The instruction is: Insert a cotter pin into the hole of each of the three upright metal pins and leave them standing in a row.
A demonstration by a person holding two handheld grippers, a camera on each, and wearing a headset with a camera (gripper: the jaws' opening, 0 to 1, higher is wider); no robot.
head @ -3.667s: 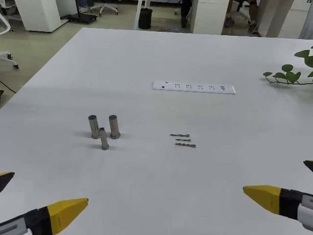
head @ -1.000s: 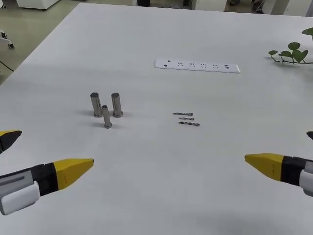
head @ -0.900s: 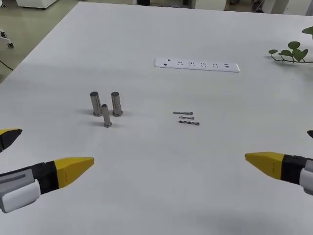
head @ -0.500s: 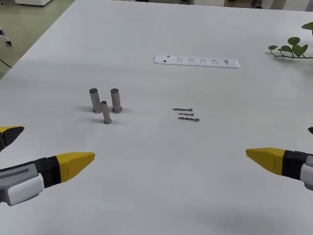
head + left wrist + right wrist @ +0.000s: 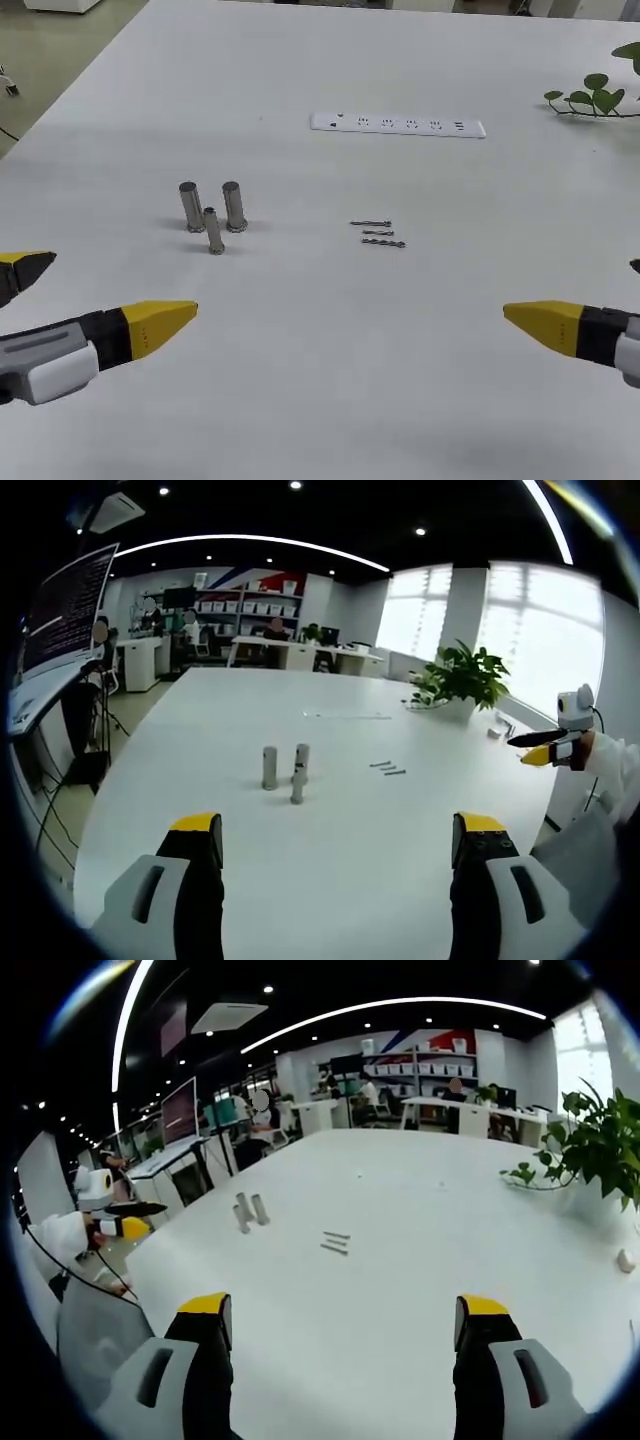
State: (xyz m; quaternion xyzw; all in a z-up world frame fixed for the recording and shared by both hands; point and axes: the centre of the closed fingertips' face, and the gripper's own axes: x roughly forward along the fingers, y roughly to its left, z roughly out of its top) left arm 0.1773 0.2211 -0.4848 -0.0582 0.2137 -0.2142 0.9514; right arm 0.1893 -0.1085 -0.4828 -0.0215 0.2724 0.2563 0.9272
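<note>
Three upright metal pins [image 5: 212, 212] stand in a tight cluster left of the table's middle, also in the left gripper view [image 5: 290, 768] and right gripper view [image 5: 248, 1210]. Three small cotter pins [image 5: 378, 233] lie side by side to their right, loose on the table [image 5: 385, 769] [image 5: 335, 1242]. My left gripper [image 5: 95, 292] [image 5: 338, 830] hovers open near the front left, well short of the metal pins. At the front right my right gripper [image 5: 588, 295] [image 5: 343, 1310] is open too, nothing between its jaws.
A white power strip [image 5: 398, 124] lies beyond the pins toward the far side of the white table [image 5: 320, 400]. A green plant [image 5: 598, 92] trails in at the far right. Office desks and shelves stand behind.
The head camera has tilted down, shifting the whole picture. My left gripper has come slightly farther forward over the table. Metal pins and cotter pins lie as before.
</note>
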